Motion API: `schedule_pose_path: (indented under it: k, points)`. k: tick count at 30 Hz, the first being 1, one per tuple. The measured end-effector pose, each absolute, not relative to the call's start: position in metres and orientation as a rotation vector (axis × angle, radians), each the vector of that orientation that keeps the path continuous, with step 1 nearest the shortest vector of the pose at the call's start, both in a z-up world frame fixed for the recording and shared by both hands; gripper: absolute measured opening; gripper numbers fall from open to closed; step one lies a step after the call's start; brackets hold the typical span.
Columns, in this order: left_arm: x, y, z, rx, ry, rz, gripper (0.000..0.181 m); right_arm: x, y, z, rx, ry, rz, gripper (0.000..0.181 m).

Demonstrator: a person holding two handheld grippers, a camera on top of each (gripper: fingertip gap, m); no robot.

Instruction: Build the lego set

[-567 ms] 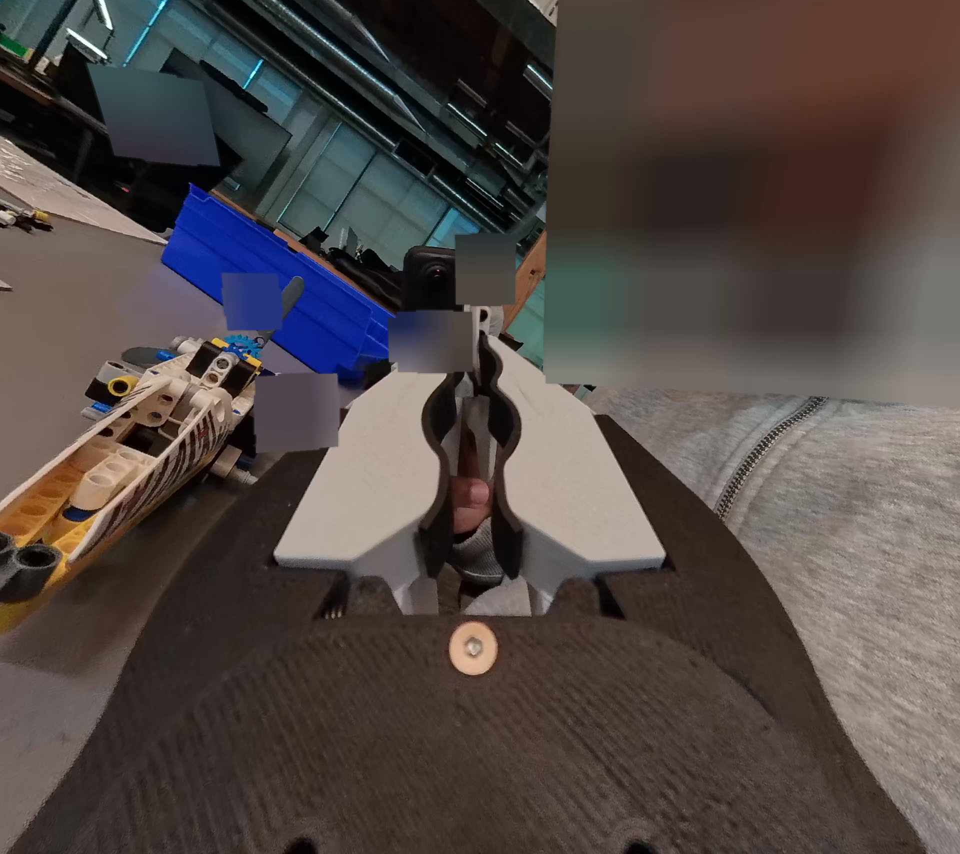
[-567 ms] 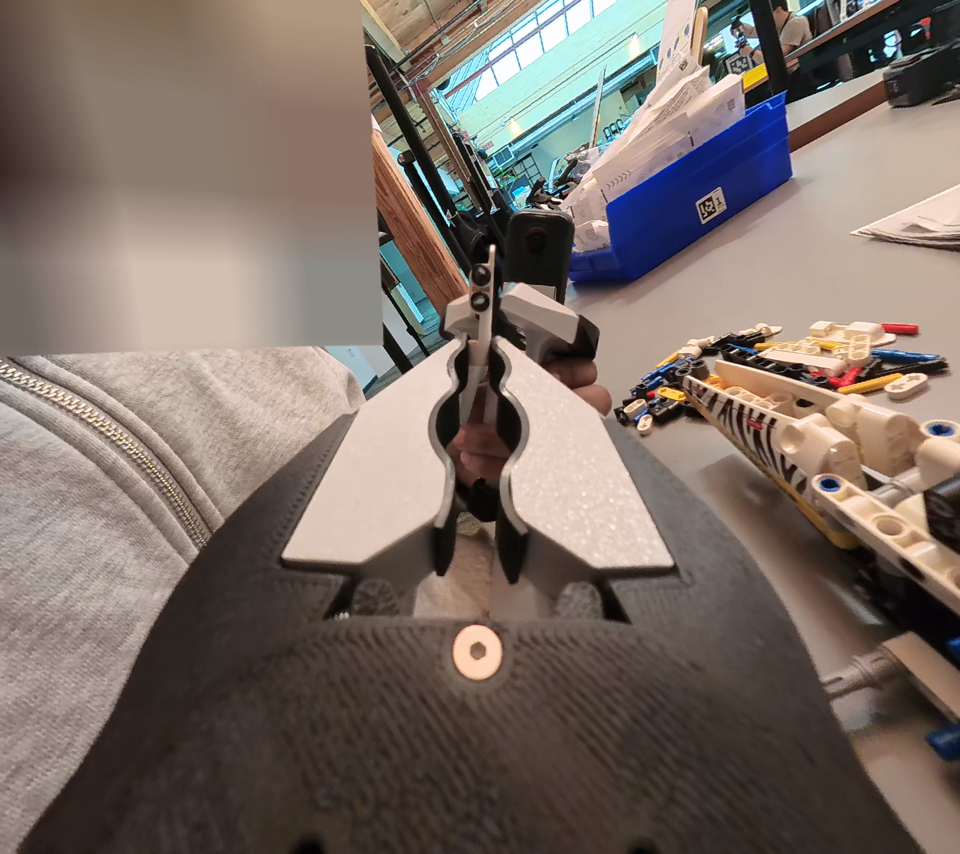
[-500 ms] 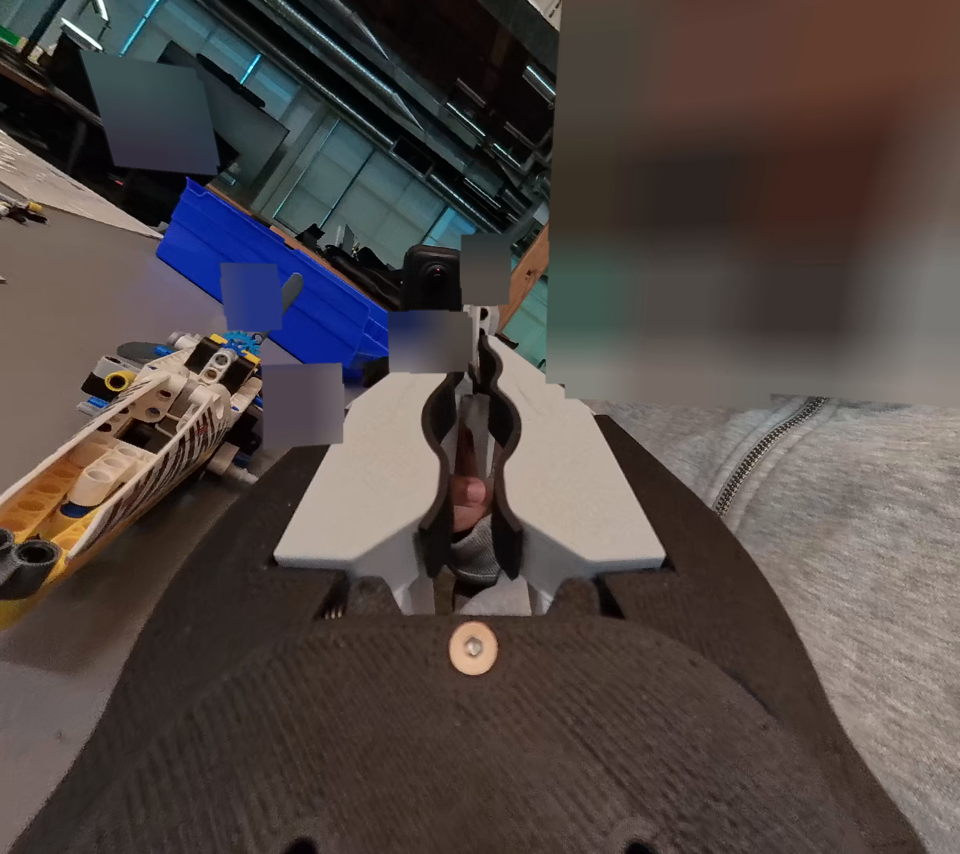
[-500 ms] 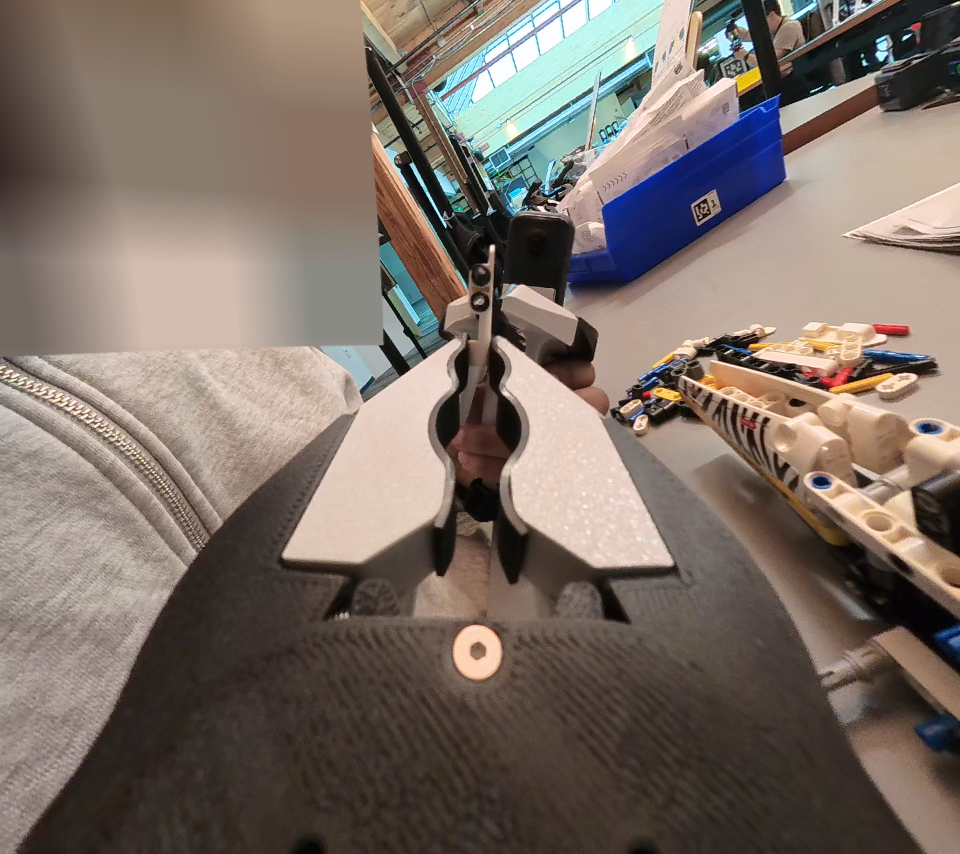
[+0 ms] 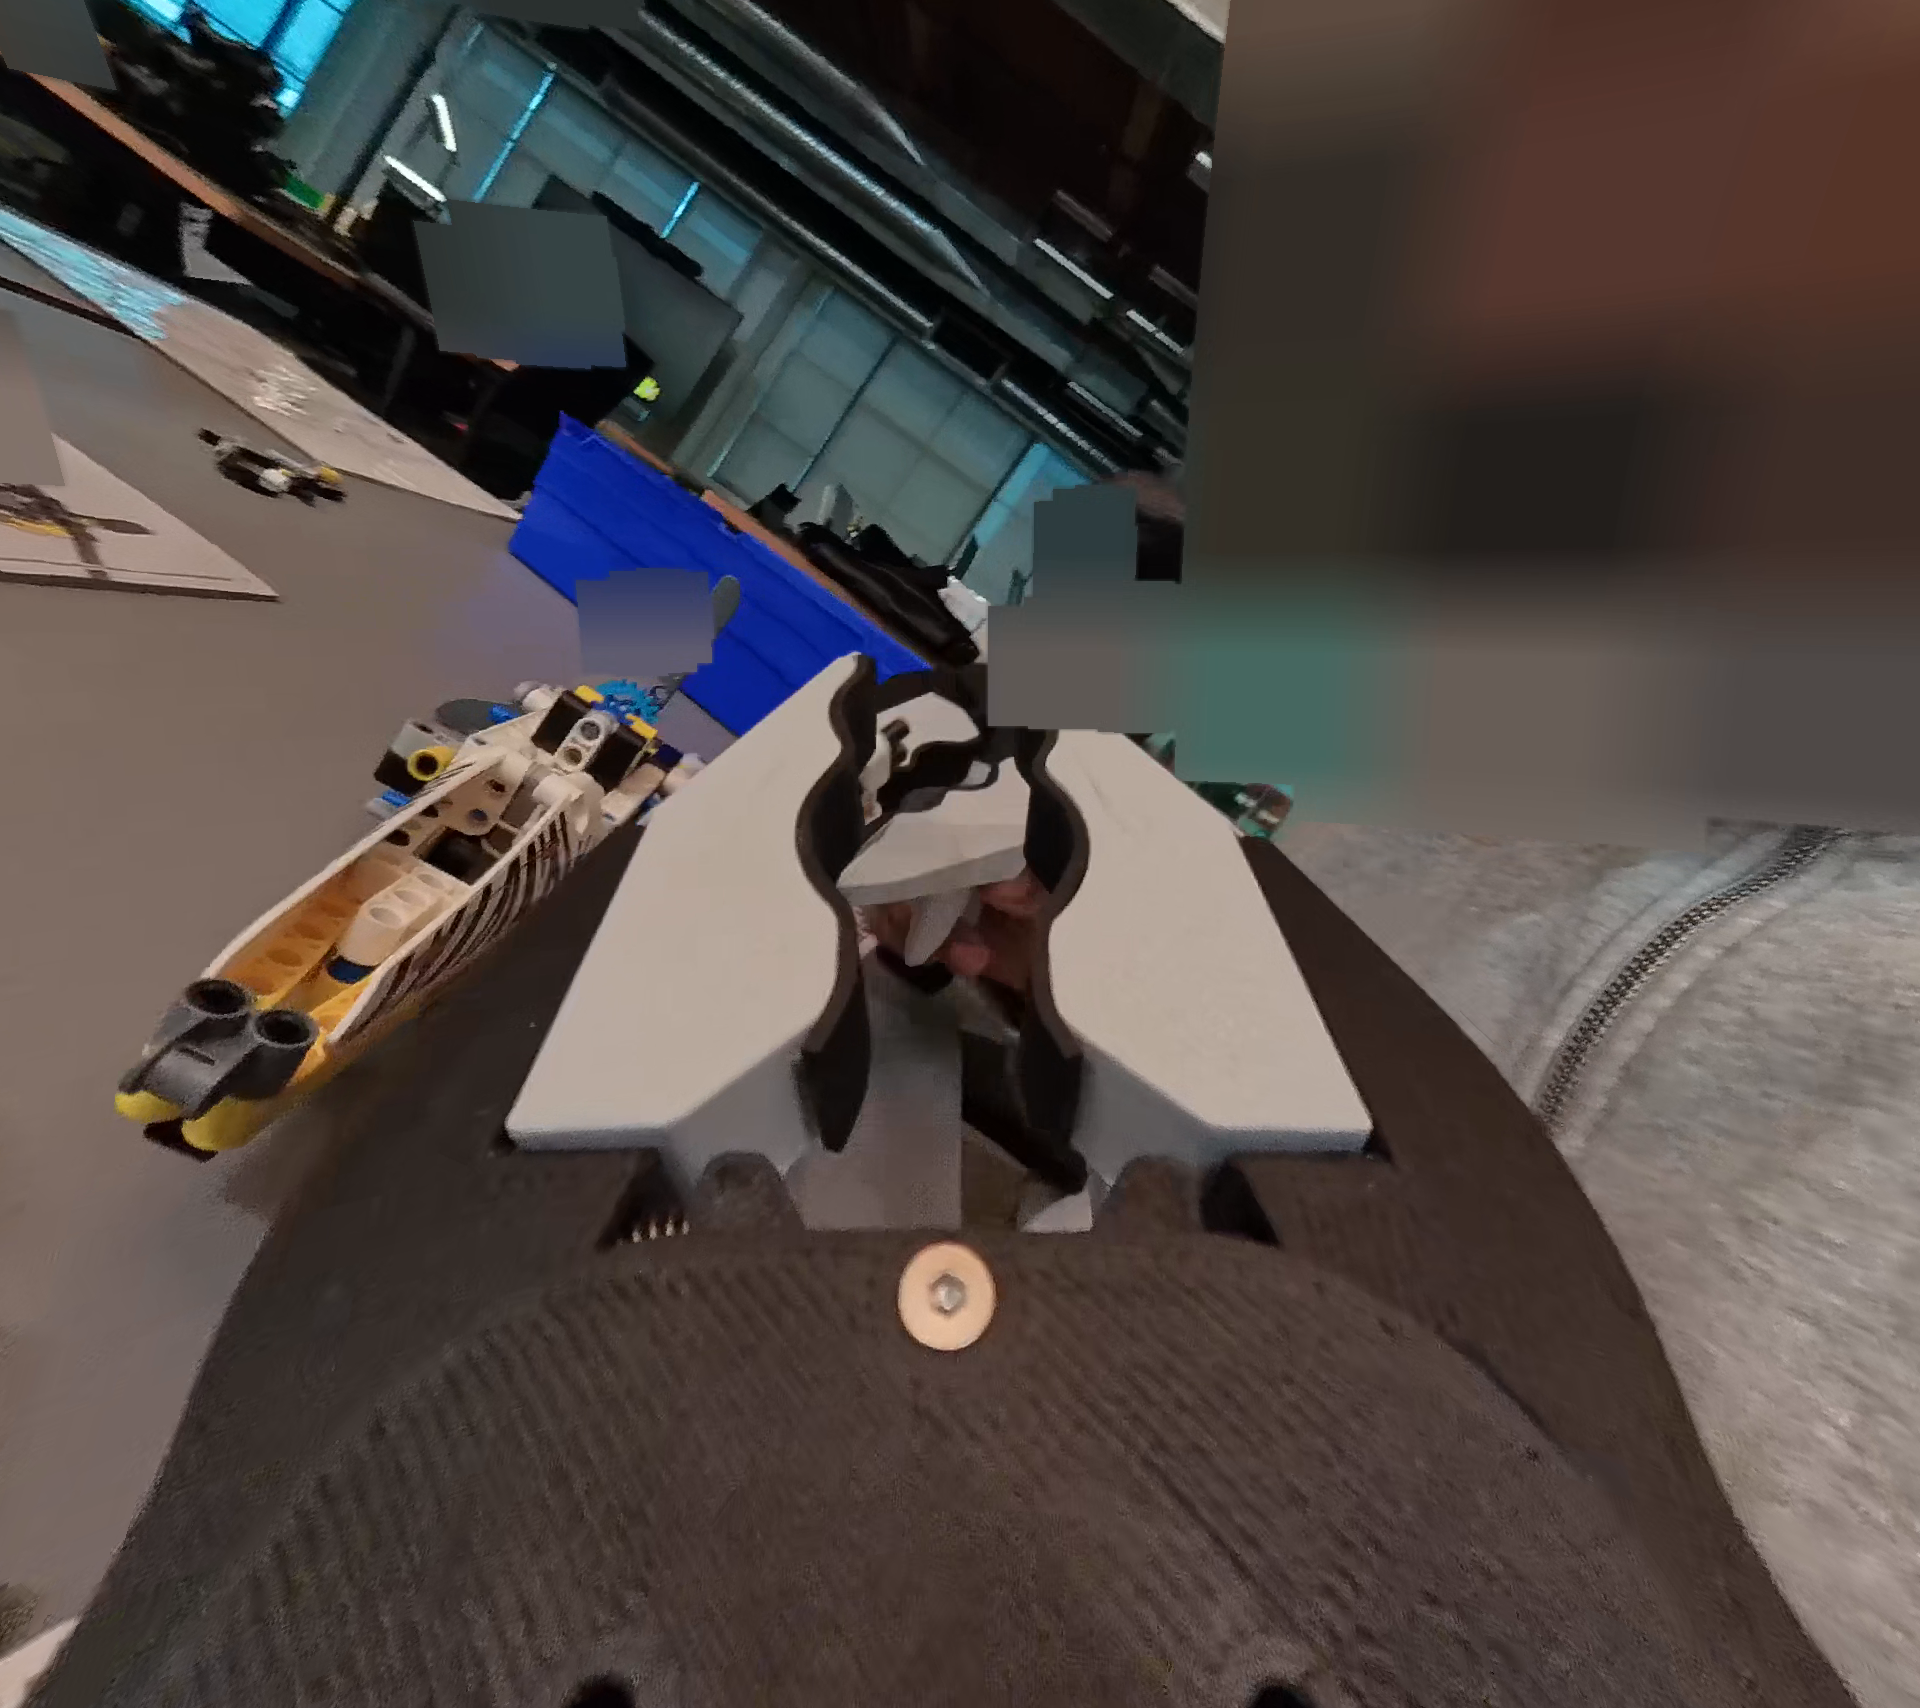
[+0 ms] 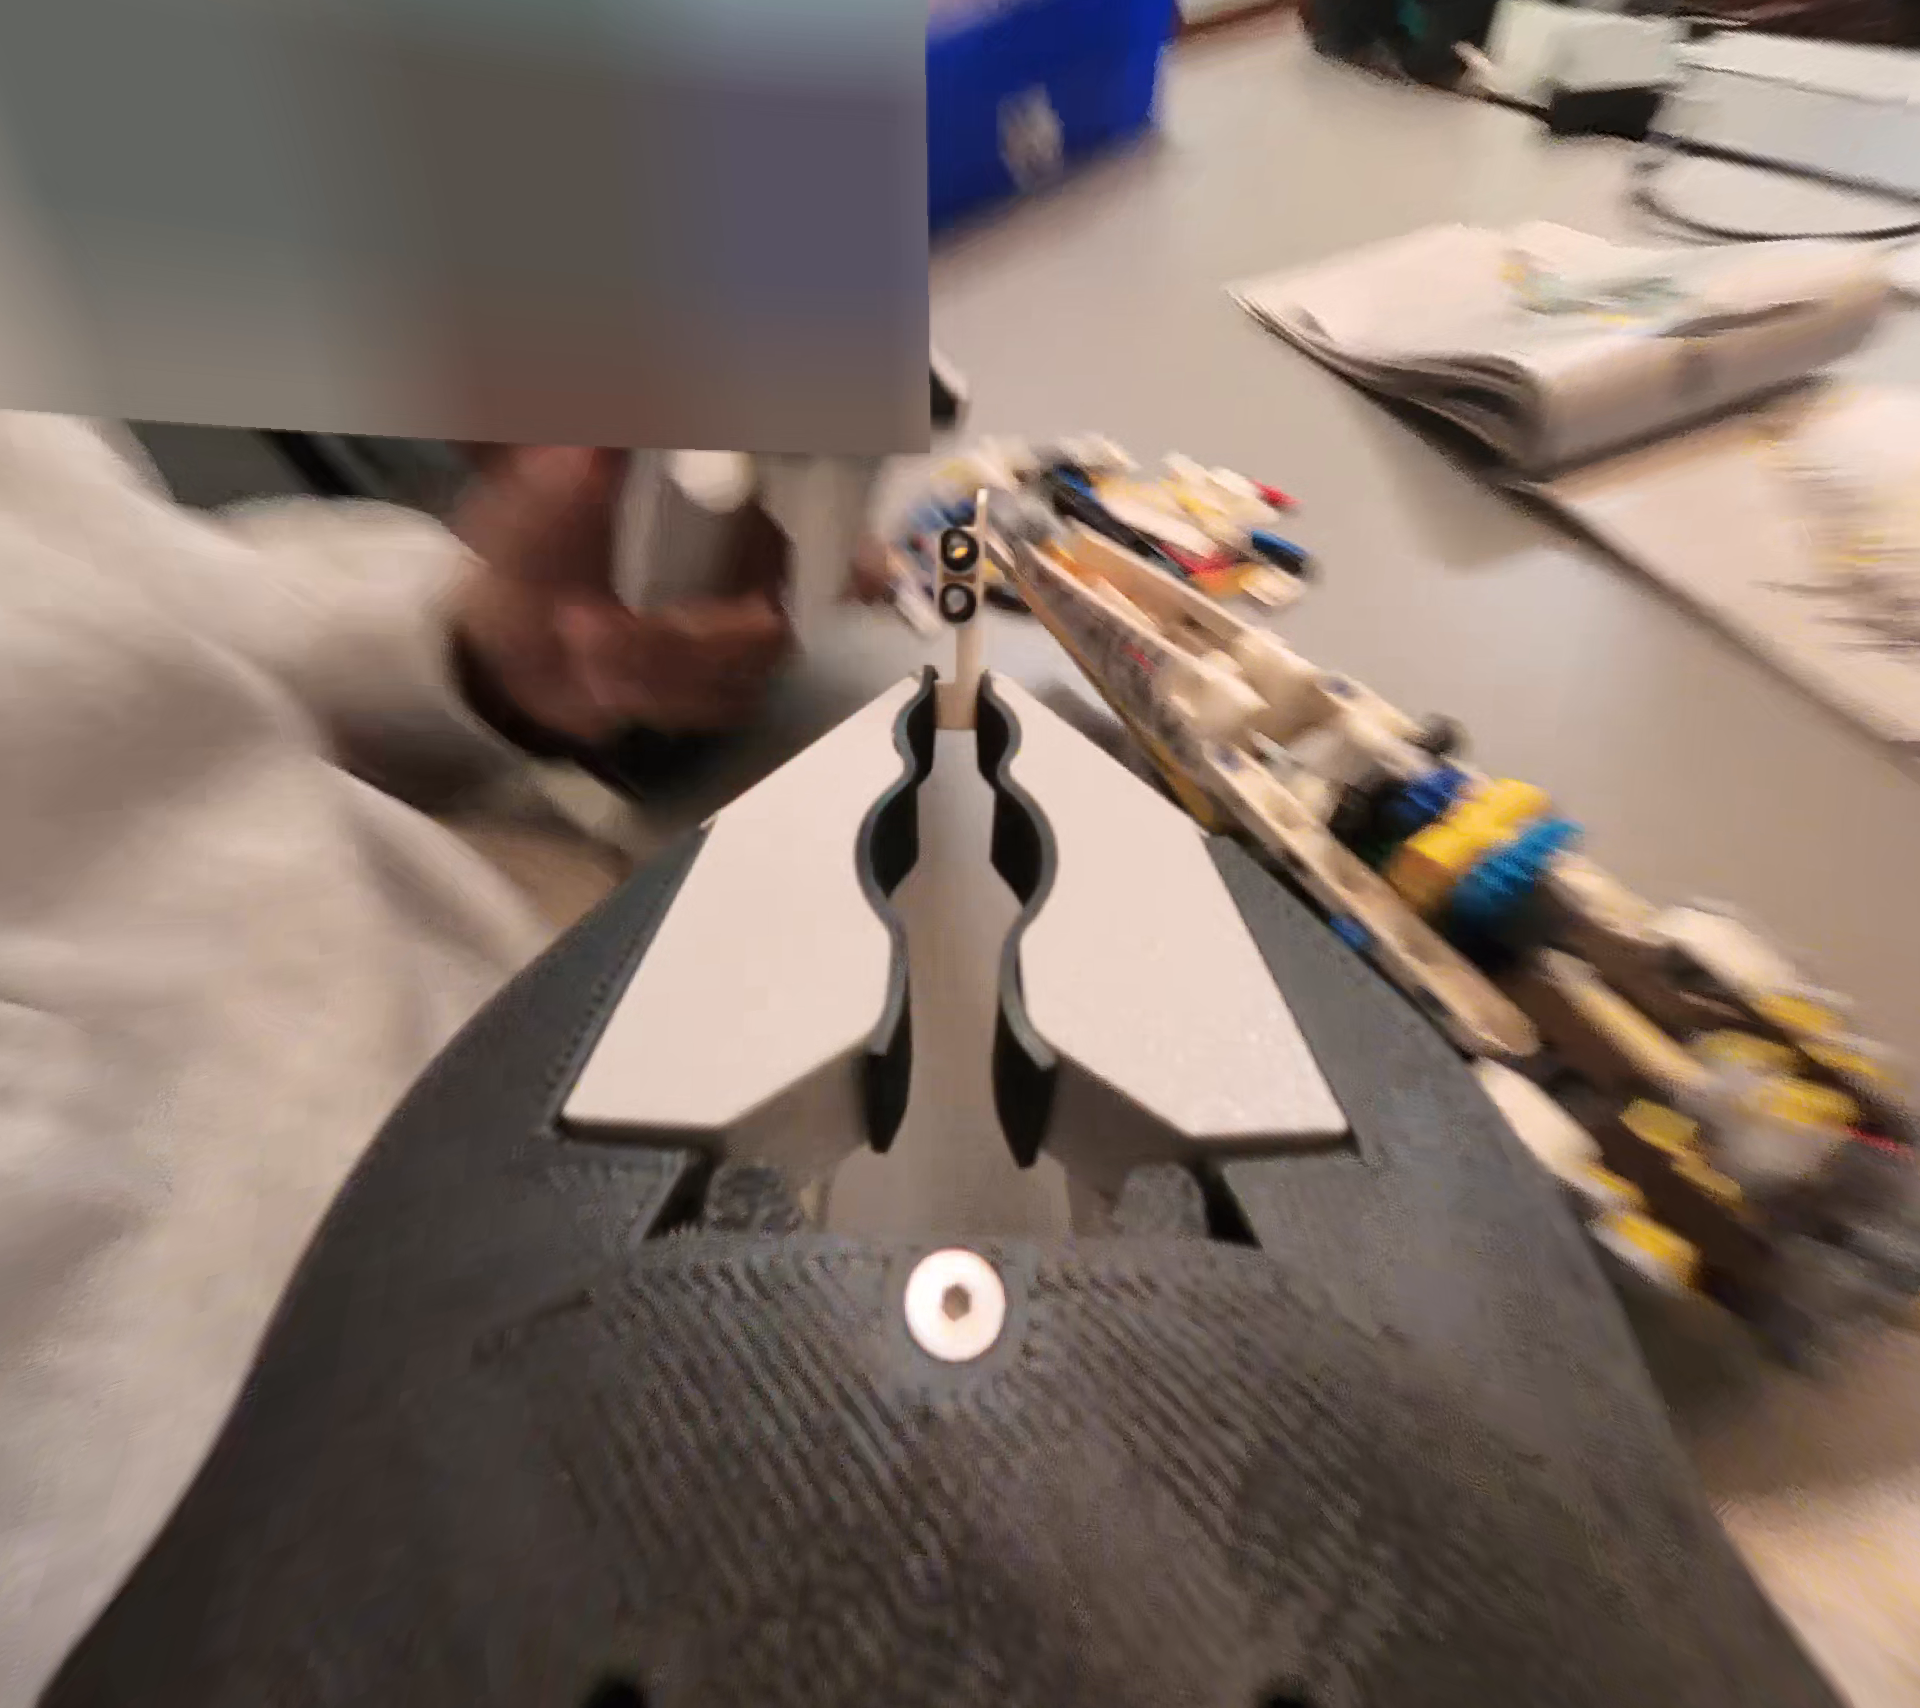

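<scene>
The right gripper (image 6: 958, 702) has its jaws clenched on a thin white beam (image 6: 964, 609), light and stiff but apt to pivot, while the left gripper (image 5: 940, 723) is released near the fragile model (image 5: 416, 889) on the table (image 5: 208, 723), best held by its rigid hull

Right wrist view is smeared with motion: the long lego model (image 6: 1382, 837) runs off to the right as streaks of white, yellow and blue, its near end too blurred to pick parts out. The loose pieces (image 6: 1143, 505) beyond it melt into coloured dashes. The stacked papers (image 6: 1558, 339) show no readable detail, and the blue bin (image 6: 1039, 89) is just a soft block. In the left wrist view, the model's (image 5: 416, 889) right side slips behind the gripper body, and a small dark cluster (image 5: 272, 469) far back on the counter (image 5: 260, 723) is too tiny to identify.
</scene>
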State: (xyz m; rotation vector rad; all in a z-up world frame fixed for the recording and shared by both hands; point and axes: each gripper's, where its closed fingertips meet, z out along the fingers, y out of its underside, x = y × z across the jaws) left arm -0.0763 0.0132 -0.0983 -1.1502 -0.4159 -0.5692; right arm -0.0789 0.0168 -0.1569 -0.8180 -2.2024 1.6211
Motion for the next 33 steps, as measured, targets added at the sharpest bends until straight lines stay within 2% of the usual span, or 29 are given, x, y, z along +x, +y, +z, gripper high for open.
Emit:
schedule_pose_path:
  k: [1,5,9,15,25,33]
  points:
    - [-0.076,0.014,-0.099,-1.169,-0.415,-0.548,0.024,-0.080,0.022,-0.165,-0.775,-2.235,1.467,0.005]
    - [-0.073,0.023,-0.112,-1.330,-0.414,-0.470,0.024,-0.078,0.039,-0.196,-0.547,-2.340,0.927,0.005]
    - [-0.073,0.030,-0.132,-1.538,-0.420,-0.352,0.024,-0.076,0.044,-0.221,-0.425,-2.390,0.679,0.005]
    - [-0.063,0.040,-0.181,-1.856,-0.543,-0.440,0.029,-0.074,0.043,-0.224,-0.360,-2.382,0.704,0.005]
    - [-0.066,0.039,-0.190,-1.845,-0.646,-0.570,0.030,-0.061,0.034,-0.223,-0.218,-2.400,0.847,0.006]
    - [-0.066,0.039,-0.190,-1.832,-0.653,-0.602,0.027,-0.053,0.037,-0.220,-0.230,-2.431,0.949,0.018]
